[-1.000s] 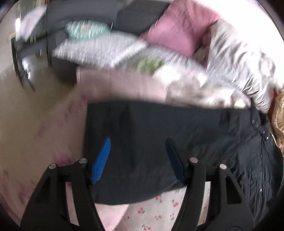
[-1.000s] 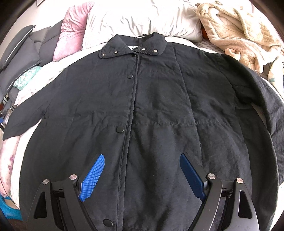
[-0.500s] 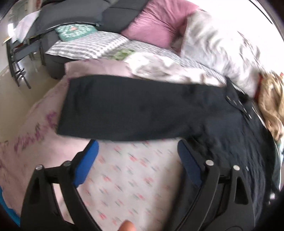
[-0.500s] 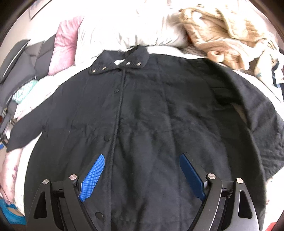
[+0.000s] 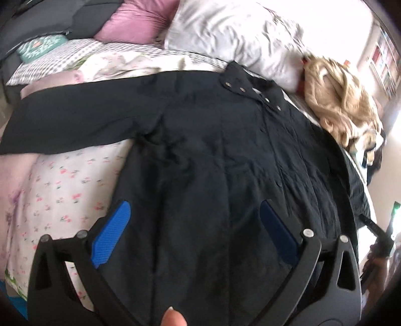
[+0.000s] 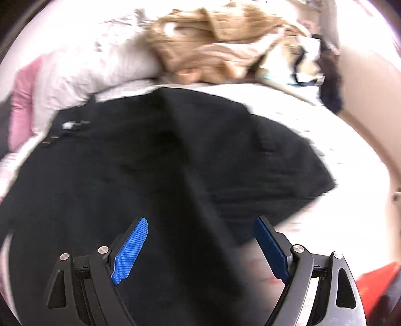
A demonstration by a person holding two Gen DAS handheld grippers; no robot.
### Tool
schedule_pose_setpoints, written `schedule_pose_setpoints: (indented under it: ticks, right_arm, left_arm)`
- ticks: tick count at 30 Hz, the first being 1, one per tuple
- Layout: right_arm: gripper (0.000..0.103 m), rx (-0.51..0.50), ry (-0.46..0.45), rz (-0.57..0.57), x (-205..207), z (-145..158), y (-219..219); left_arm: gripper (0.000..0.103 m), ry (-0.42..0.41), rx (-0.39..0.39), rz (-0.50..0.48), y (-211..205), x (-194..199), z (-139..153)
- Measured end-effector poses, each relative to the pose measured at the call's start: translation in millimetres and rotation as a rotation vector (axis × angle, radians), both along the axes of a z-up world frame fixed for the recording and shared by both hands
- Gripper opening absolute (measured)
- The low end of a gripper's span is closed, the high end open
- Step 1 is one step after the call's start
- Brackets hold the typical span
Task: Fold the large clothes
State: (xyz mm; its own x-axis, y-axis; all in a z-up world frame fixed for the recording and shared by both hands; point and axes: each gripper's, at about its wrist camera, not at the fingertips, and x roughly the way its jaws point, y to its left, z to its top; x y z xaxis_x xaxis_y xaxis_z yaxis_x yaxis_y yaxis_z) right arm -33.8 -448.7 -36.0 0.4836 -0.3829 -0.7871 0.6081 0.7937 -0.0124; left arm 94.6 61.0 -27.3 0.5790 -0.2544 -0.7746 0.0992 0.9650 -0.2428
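Note:
A large black jacket (image 5: 213, 150) lies spread front-up on the bed, its snap collar (image 5: 248, 87) toward the pillows. Its left sleeve (image 5: 75, 120) stretches out flat to the left. My left gripper (image 5: 195, 204) hovers over the jacket's left half; its jaws are opening wide and nothing is between them. In the blurred right wrist view the jacket (image 6: 125, 175) fills the left and middle, and its right sleeve (image 6: 288, 160) lies out over the white sheet. My right gripper (image 6: 201, 220) stands open above the jacket's right side and grips nothing.
The floral sheet (image 5: 62, 190) shows left of the jacket. A white pillow (image 5: 233, 32) and a pink pillow (image 5: 135, 22) sit at the head. A beige fleece heap (image 5: 343, 105) lies at the far right. A fingertip (image 5: 174, 318) shows at the bottom edge. Something red (image 6: 376, 283) is at lower right.
The left gripper swung right from the left sleeve onto the jacket body, its jaws spreading wider. The right gripper swung right from the jacket's middle toward the right sleeve.

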Motion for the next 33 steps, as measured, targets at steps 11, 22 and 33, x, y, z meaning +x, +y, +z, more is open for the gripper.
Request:
schedule_pose_setpoints:
  ticks: [11,22,33]
  right_arm:
    - [0.066,0.076,0.106,-0.013,1.6,-36.9,-43.7]
    - [0.010,-0.067,-0.116,0.004,13.6,50.8,-62.9]
    - [0.015,0.049,-0.202,-0.189,30.7,118.7,-217.1]
  left_arm:
    - [0.103,0.019,0.007,-0.077,-49.0,10.0,-4.4]
    - [0.103,0.021,0.012,-0.111,-65.5,7.7,-4.8]
    - [0.103,0.015,0.036,-0.114,-67.2,16.9,-5.9]
